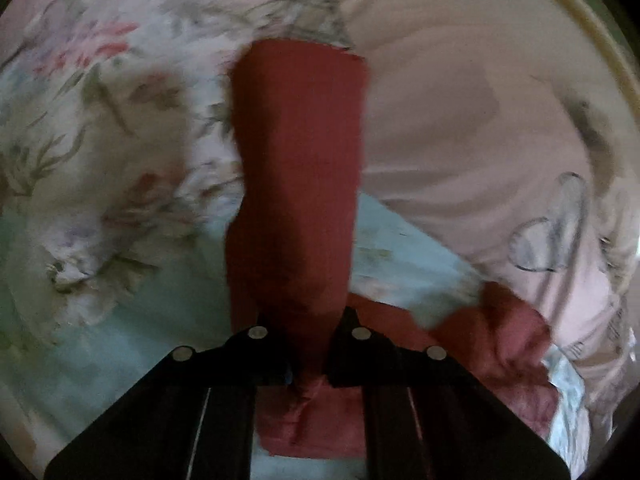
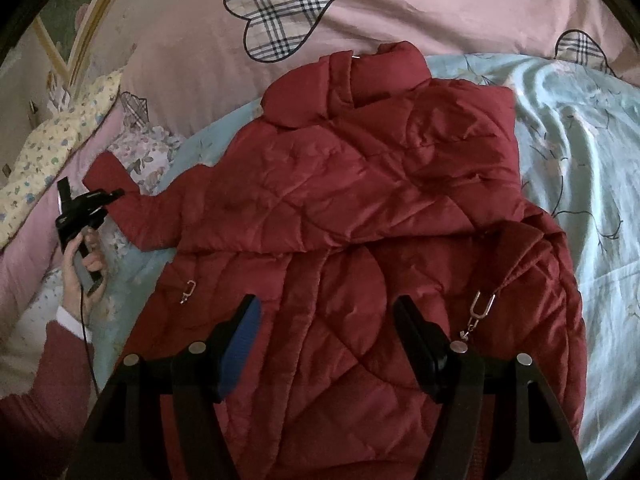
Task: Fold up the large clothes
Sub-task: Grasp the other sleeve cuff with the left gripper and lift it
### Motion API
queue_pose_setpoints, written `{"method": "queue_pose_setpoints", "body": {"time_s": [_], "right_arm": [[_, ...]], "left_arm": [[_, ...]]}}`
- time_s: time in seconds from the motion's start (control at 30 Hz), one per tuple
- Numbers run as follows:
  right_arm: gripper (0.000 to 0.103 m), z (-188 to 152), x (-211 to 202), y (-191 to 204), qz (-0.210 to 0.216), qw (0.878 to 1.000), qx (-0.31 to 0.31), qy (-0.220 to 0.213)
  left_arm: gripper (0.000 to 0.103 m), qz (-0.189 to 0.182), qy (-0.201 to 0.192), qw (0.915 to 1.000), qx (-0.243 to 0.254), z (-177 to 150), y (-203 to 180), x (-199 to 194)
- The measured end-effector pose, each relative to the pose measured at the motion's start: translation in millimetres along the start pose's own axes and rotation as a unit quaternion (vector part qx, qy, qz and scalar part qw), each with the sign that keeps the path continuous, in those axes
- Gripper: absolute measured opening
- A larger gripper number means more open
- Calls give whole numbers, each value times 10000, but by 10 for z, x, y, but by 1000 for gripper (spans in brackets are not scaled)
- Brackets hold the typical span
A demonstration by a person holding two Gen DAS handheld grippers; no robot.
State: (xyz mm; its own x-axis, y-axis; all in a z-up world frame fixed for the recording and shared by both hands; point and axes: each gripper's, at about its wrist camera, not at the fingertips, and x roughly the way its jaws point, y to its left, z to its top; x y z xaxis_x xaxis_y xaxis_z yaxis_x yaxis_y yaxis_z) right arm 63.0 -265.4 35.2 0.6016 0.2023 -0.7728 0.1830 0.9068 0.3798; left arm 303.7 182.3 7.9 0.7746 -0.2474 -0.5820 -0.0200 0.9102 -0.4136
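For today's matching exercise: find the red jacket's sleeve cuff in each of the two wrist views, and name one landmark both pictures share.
Left wrist view: the cuff is upper centre, at the far end of the sleeve that runs up from the shut left gripper.
Right wrist view: the cuff is at far left, mid-height, next to the left gripper.
Shared landmark: the pale blue sheet under the jacket.

Red quilted jacket point(image 2: 360, 208) covering the bed's middle beneath the right gripper point(image 2: 326, 340), bare blue sheet point(image 2: 580, 184) lying free to its right, pink quilt point(image 2: 400, 4) bordering beyond, left gripper point(image 2: 116, 192) blocking the sleeve side.
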Motion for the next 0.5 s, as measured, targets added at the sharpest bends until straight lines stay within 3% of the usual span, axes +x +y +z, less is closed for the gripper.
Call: {"method": "queue_pose_setpoints", "body": {"time_s": [0.3,0.5], "right_arm": [[70,-7,-109,-56,36,9999,68,-99],[70,3,-183,-180,60,9994,266,-201]], "left_arm": [[7,-974,7,9938,530,-332,-905,-301],[7,-1510,197,9839,938,-609,-1471,-410]]}}
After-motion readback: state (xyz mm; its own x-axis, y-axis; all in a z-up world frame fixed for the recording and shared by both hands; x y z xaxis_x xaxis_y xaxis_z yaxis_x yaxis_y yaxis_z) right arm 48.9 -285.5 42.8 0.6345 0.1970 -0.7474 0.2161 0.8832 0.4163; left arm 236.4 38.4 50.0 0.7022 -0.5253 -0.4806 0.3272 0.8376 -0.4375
